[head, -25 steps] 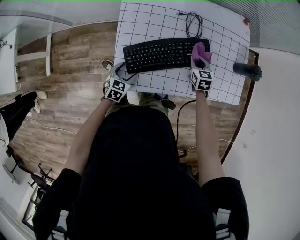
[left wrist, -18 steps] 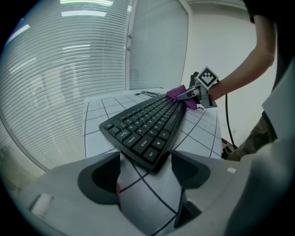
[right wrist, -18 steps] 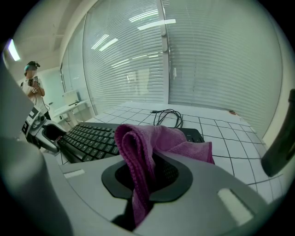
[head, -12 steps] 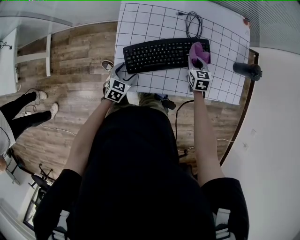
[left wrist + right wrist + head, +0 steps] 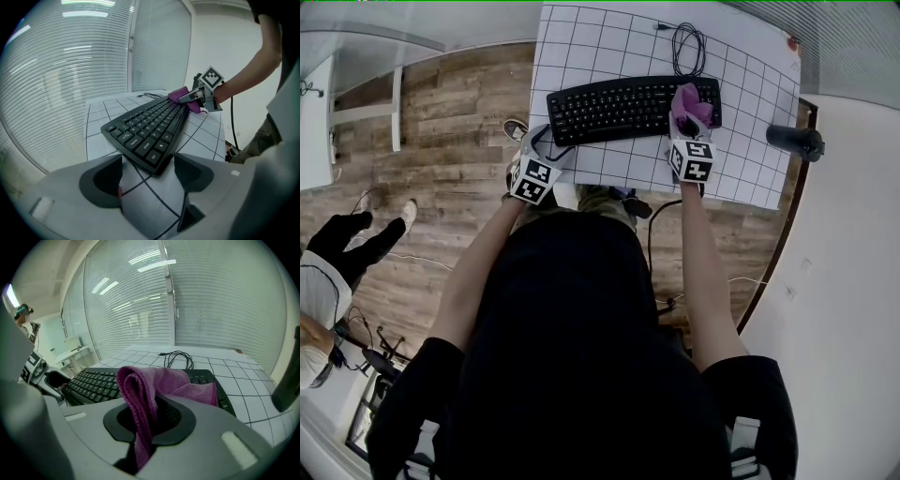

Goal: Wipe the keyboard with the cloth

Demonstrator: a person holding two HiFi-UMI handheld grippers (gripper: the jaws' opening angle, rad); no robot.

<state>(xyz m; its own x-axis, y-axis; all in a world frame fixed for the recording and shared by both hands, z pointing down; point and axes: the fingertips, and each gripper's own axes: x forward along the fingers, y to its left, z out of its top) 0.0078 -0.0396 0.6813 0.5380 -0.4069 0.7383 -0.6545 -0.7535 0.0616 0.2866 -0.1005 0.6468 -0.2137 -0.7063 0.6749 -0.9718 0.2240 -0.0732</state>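
A black keyboard [image 5: 619,107] lies on the white grid mat [image 5: 609,37]. Its right end is covered by a purple cloth [image 5: 688,101], and my right gripper [image 5: 687,126] is shut on that cloth. In the right gripper view the cloth [image 5: 154,380] is bunched between the jaws and drapes onto the keyboard [image 5: 91,383]. My left gripper [image 5: 549,141] sits at the keyboard's near left corner. In the left gripper view it [image 5: 147,176] stands open, with that corner of the keyboard [image 5: 150,131] between the jaws. The right gripper [image 5: 202,93] and cloth show at the far end.
The keyboard's coiled black cable [image 5: 687,47] lies behind it on the mat. A black cylinder [image 5: 794,141] rests at the table's right edge. The table's front edge runs just behind both grippers. A person [image 5: 337,253] stands on the wooden floor at left.
My right gripper has slid the cloth a little to the left along the keyboard's right end. The left gripper has stayed put. The person on the floor has walked.
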